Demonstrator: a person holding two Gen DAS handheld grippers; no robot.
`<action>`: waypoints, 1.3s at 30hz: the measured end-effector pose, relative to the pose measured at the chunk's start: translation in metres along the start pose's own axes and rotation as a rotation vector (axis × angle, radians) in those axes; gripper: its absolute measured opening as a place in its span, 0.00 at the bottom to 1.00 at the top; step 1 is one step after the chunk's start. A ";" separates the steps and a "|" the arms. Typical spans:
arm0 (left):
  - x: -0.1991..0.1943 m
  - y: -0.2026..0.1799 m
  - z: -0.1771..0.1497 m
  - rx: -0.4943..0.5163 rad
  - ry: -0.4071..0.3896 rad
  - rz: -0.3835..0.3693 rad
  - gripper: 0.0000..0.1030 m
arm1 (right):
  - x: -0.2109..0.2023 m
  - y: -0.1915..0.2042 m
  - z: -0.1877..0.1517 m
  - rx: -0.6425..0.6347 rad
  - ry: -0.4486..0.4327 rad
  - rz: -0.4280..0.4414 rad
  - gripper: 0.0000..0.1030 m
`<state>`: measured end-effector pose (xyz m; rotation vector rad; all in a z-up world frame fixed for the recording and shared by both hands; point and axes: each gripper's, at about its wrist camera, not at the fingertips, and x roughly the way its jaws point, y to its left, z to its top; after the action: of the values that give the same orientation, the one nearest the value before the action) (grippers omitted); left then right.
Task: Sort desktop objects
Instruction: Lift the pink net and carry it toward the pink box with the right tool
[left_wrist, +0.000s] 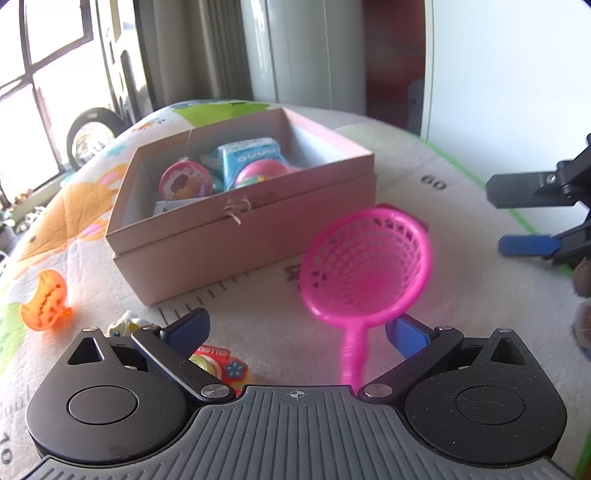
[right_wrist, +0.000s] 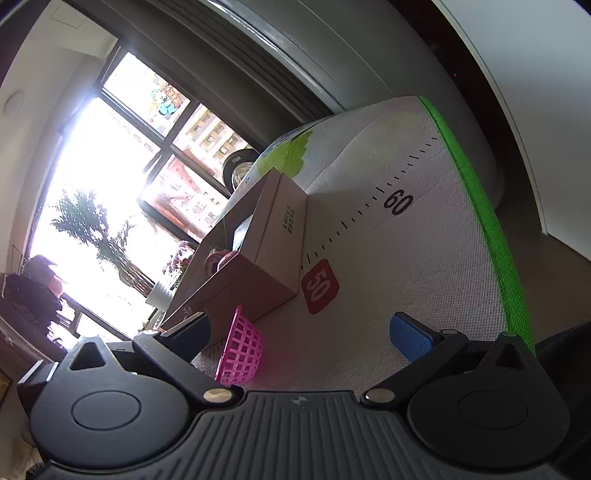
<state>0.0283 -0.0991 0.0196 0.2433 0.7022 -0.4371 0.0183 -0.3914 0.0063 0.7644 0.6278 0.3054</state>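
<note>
Left wrist view: box (left_wrist: 243, 236) already holds several toys; pink net (left_wrist: 365, 258), orange toy (left_wrist: 44, 299) remain outside. Left gripper (left_wrist: 295, 328), right gripper (right_wrist: 299, 332) both spread wide, empty.

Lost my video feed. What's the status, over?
Left gripper open, pink net scoop between its fingers, ungripped. Right gripper open, empty. Pink box ahead, partly filled. Orange toy loose on mat.
</note>
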 end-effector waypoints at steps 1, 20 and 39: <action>-0.003 -0.001 0.001 -0.002 -0.012 -0.018 1.00 | 0.000 -0.001 0.002 0.014 0.005 0.007 1.00; -0.043 0.052 -0.026 -0.177 -0.079 0.092 1.00 | 0.040 0.048 0.008 -0.183 0.259 0.022 1.00; -0.045 0.083 -0.056 -0.307 -0.072 0.066 1.00 | 0.050 0.045 0.003 -0.040 0.198 0.010 1.00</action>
<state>0.0047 0.0084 0.0143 -0.0385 0.6783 -0.2688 0.0577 -0.3385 0.0193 0.7038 0.8018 0.4051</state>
